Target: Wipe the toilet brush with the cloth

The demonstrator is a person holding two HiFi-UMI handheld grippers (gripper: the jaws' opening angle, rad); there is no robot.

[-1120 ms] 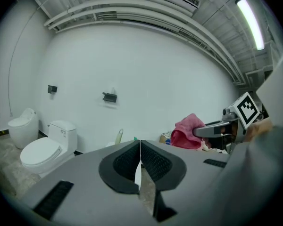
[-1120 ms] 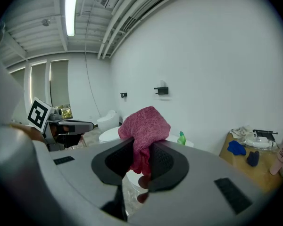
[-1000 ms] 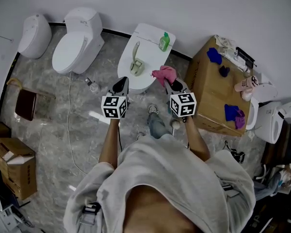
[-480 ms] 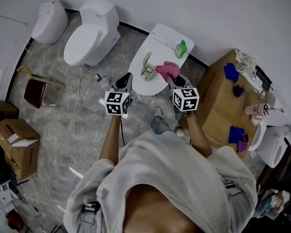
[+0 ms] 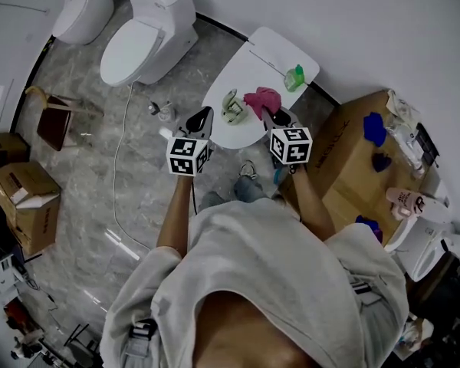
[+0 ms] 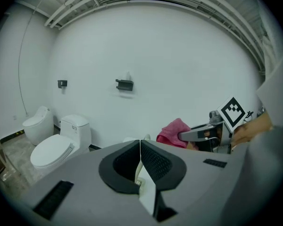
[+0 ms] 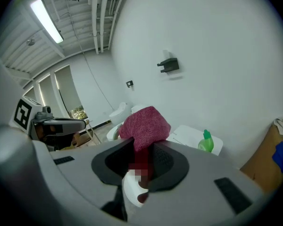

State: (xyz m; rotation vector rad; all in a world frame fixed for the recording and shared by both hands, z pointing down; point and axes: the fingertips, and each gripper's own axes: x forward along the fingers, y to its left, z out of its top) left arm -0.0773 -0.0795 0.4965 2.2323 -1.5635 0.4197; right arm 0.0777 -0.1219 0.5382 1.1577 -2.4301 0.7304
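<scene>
A pale green toilet brush (image 5: 231,106) lies on the closed lid of the white toilet (image 5: 272,56) in front of me. My right gripper (image 5: 267,114) is shut on a pink cloth (image 5: 262,99), which hangs just right of the brush. In the right gripper view the cloth (image 7: 146,125) bulges up from between the jaws of my right gripper (image 7: 144,147). My left gripper (image 5: 202,116) hovers at the lid's left edge, a little left of the brush. Its jaws meet with nothing between them in the left gripper view (image 6: 140,143), where the cloth (image 6: 173,132) also shows.
A green bottle (image 5: 294,76) stands at the back of the lid. Two more white toilets (image 5: 142,37) (image 5: 80,10) stand at upper left. A cardboard box (image 5: 353,163) with blue cloths (image 5: 374,128) sits on the right. Boxes (image 5: 23,198), a stool (image 5: 57,117) and a floor cable (image 5: 119,179) lie left.
Both grippers have moved forward to the toilet lid. The pink cloth, still held by the right gripper, now hangs close beside the brush.
</scene>
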